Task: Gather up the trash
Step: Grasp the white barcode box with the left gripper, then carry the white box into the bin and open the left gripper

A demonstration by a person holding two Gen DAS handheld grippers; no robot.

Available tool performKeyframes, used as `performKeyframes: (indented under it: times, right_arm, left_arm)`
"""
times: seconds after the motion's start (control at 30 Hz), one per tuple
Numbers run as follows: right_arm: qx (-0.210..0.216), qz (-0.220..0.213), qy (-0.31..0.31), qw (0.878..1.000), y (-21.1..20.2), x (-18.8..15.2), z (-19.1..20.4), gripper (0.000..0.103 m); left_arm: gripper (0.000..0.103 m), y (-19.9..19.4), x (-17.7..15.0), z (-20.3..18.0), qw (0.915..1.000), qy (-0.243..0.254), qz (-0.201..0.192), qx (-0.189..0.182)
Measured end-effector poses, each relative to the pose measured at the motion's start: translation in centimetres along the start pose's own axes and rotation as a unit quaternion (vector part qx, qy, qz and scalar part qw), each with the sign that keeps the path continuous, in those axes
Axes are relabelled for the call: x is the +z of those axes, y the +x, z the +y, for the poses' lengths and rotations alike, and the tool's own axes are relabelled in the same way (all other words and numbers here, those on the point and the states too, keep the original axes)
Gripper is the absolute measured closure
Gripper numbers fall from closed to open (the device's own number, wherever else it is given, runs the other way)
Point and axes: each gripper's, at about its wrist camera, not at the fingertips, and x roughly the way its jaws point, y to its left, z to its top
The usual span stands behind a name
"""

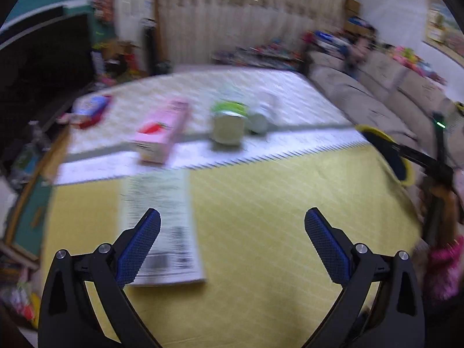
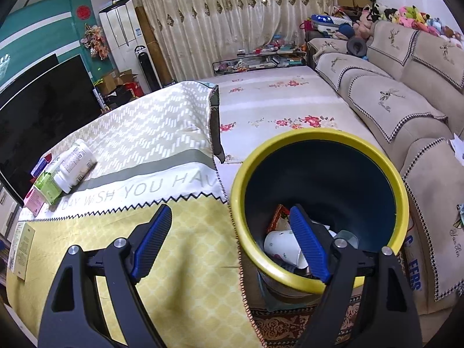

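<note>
- I judge the job partly done: the bin (image 2: 319, 208), just ahead of my right gripper (image 2: 232, 243) and slightly to its right, already holds a white paper cup (image 2: 282, 248), a reddish packet (image 2: 278, 217) and a glassy piece (image 2: 346, 237).
- What remains lies on the table cloth (image 1: 275, 217): a flat printed box (image 1: 162, 223) right under my left gripper (image 1: 232, 246), beside its left finger; further ahead a pink carton (image 1: 162, 130), a green carton (image 1: 229, 121) and a white bottle (image 1: 258, 121); far ahead-left a red-blue packet (image 1: 91, 108).
- My left gripper is spread wide, holding nothing.
- My right gripper is also wide apart and empty, its right finger hanging over the bin mouth.
- The left view is blurred, so labels are unreadable.
</note>
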Motion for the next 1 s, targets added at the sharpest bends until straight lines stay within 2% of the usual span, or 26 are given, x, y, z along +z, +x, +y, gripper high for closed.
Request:
performKeyframes:
  times: [0.07,0.13,0.23,0.33,0.67,0.7,0.73,0.77,0.8,1.0]
  right_arm:
    - [0.005,-0.001,0.000,1.000,-0.2,0.1,0.2,0.024]
    - [0.005,-0.003,-0.003,1.000,-0.4,0.0,0.4,0.024]
    - [0.005,-0.006,-0.003,1.000,-0.6,0.1,0.4,0.024]
    - [0.004,-0.006,0.003,1.000,-0.6,0.1,-0.1,0.023]
    - [0.005,0.004,0.003,1.000,0.2,-0.1,-0.3,0.023]
    - [0.005,0.005,0.003,1.000,0.2,-0.1,-0.3,0.023]
    - [0.005,0.004,0.004,1.000,0.2,-0.1,-0.3,0.023]
    - [0.004,0.004,0.004,1.000,0.2,-0.1,-0.3,0.023]
    - [0.005,0.004,0.005,1.000,0.1,-0.1,-0.4,0.023]
    - [0.004,-0.003,0.005,1.000,-0.5,0.0,-0.6,0.023]
  left_arm:
    - [0.005,-0.1,0.0,0.8,0.9993,-0.022,-0.008,0.029]
    - [0.005,0.6,0.0,1.7,0.9979,-0.042,0.004,0.050]
    - [0.005,2.0,-0.4,2.9,0.9966,-0.055,0.028,0.055]
    - [0.005,3.6,-0.7,3.6,0.9941,-0.061,0.050,0.075]
    - [0.006,6.4,-0.8,4.9,0.9899,-0.079,0.081,0.086]
    - [0.011,6.7,-0.9,4.9,0.9898,-0.075,0.084,0.087]
    - [0.022,6.9,-0.9,4.9,0.9897,-0.072,0.088,0.087]
    - [0.024,7.1,-1.0,4.9,0.9895,-0.070,0.093,0.085]
    - [0.031,6.9,-0.9,4.7,0.9905,-0.067,0.085,0.085]
    - [0.032,5.9,-0.5,3.4,0.9946,-0.044,0.065,0.067]
